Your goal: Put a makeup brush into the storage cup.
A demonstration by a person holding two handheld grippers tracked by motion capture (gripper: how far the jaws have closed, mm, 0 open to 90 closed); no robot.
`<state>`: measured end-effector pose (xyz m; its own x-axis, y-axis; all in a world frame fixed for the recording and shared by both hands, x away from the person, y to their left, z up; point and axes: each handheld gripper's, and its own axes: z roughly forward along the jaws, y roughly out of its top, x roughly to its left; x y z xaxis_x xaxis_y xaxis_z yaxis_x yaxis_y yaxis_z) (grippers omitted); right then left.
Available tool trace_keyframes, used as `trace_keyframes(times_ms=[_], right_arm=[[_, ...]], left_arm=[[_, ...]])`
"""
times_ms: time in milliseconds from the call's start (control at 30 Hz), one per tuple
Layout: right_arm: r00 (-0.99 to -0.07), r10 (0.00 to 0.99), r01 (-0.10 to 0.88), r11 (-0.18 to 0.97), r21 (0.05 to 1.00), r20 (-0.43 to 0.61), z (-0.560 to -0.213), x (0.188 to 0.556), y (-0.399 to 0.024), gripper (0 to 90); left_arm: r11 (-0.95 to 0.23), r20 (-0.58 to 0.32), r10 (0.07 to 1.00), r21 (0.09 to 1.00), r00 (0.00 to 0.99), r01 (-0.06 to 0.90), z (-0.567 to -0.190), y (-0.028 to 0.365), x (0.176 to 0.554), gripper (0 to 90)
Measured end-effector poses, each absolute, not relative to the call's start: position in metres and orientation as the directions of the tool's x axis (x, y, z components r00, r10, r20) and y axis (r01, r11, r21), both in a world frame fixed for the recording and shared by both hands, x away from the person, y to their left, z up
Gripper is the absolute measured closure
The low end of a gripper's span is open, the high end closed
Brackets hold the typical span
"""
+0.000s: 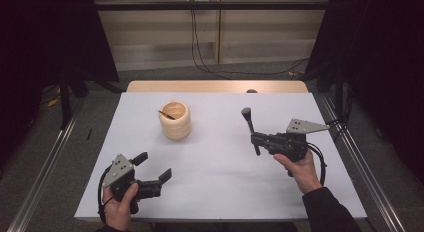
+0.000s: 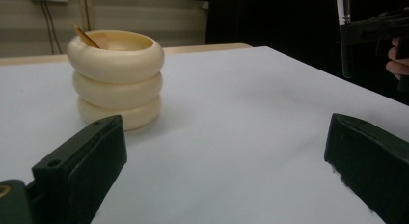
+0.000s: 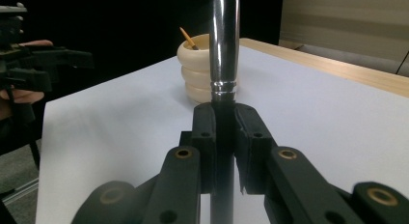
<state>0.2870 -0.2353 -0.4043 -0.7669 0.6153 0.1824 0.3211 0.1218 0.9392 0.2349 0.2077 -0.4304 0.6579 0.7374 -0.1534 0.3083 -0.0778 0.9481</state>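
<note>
With the right gripper (image 1: pixel 257 139) clamped on the slim black-and-silver brush (image 3: pixel 224 50), carry it upright over the cream ribbed ceramic pot (image 1: pixel 175 121), lowering gently beside the wooden stick (image 1: pixel 166 114), while the left gripper (image 1: pixel 156 167) waits open-jawed.

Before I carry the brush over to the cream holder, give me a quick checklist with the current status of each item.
1. Grip on the brush: ok. The right gripper has its jaws closed on the dark handle, below the metal ferrule.
2. Brush orientation: ok. It stands roughly upright, metal end up, in the right gripper view.
3. Holder opening: not ok. A thin wooden stick already leans inside against the rim.
4. Holder stability: ok. It sits upright on the white table, untouched.
5. Path between brush and holder: ok. Bare table lies between them.
6. Left gripper: ok. Jaws open, empty, near the table's front edge and apart from the holder.
</note>
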Motion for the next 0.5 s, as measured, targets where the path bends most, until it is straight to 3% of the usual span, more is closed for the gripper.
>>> trace_keyframes(times_ms=[500], right_arm=[[-0.787, 0.587, 0.331, 0.140, 0.933, 0.190, -0.405, 0.285, -0.222, 79.7]], left_arm=[[-0.125, -0.105, 0.709, 0.955, 0.697, 0.271, -0.413, 0.183, 0.247, 1.4]])
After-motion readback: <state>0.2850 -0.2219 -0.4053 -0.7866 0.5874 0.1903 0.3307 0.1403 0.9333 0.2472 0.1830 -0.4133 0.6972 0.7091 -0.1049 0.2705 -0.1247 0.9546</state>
